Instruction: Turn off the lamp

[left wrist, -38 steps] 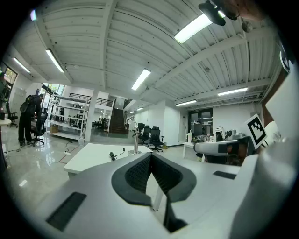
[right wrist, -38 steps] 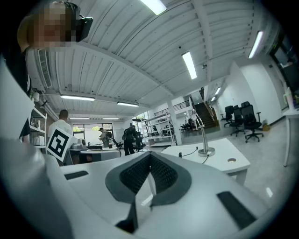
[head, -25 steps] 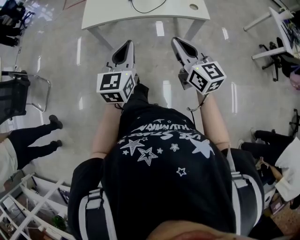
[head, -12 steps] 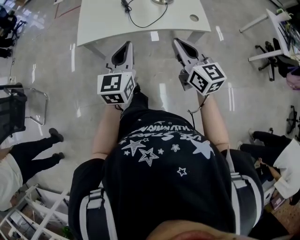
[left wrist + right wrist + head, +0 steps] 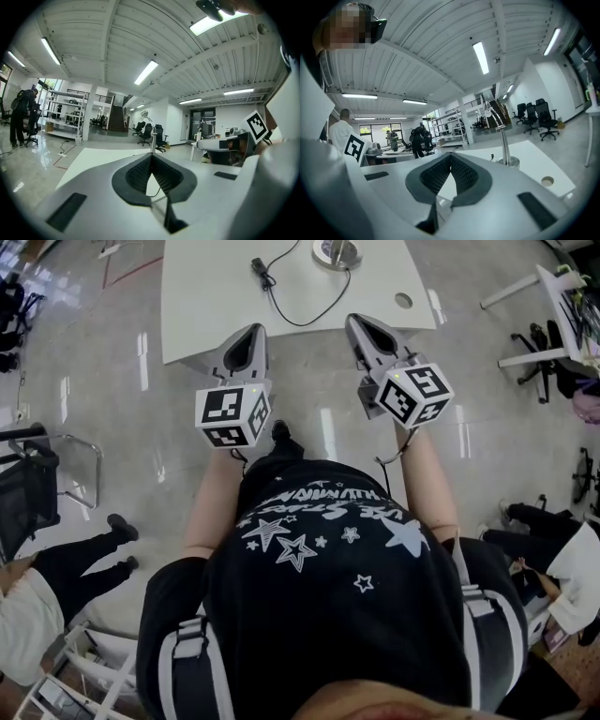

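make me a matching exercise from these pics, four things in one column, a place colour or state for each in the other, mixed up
1 lamp base
2 cable
3 round hole
4 left gripper

a shut, nothing held
b near the right corner of the white table
c black, lying on the table
d silver, shiny

Pairs: 1-d, 2-c, 3-b, 4-a

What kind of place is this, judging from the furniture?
Probably an open-plan office or lab: a white rectangular desk with a silver gooseneck lamp, black wheeled office chairs, and open metal shelving racks.
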Motion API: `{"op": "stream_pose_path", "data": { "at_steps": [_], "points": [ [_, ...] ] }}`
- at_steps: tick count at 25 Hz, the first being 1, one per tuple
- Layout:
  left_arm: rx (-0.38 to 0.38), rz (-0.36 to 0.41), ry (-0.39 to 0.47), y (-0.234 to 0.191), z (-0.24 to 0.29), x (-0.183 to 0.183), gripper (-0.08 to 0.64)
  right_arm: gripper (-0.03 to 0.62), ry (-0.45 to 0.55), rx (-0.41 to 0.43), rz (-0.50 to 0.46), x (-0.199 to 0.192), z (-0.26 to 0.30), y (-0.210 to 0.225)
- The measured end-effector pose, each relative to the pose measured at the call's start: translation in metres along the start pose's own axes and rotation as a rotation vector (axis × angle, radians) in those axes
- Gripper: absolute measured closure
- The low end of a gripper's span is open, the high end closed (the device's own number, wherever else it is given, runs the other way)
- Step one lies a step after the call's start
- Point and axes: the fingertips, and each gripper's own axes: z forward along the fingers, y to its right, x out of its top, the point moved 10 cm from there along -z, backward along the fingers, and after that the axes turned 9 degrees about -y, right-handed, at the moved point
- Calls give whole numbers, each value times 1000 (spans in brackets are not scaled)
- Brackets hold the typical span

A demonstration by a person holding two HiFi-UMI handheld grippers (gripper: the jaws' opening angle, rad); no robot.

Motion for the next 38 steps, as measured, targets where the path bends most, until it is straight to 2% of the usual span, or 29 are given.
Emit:
{"op": "stream_pose_path", "data": {
  "at_steps": [10,24,29,35,38],
  "points": [
    [-28,-36,-4,-78,39,11,551,586,-7,-28,-13,27,84,-5],
    [-45,-78,-18,-115,64,10,551,586,-30,-61,-3,36,123,-1],
    [-11,-84,-29,-116,77,6,551,587,-32,-28,3,39,138,19],
    [78,-117,-43,-125,102,10,551,586,-32,59,-20,57,170,48],
    [98,-122,-53,-121,118,12,551,587,-33,96,-17,66,185,65]
  ]
}}
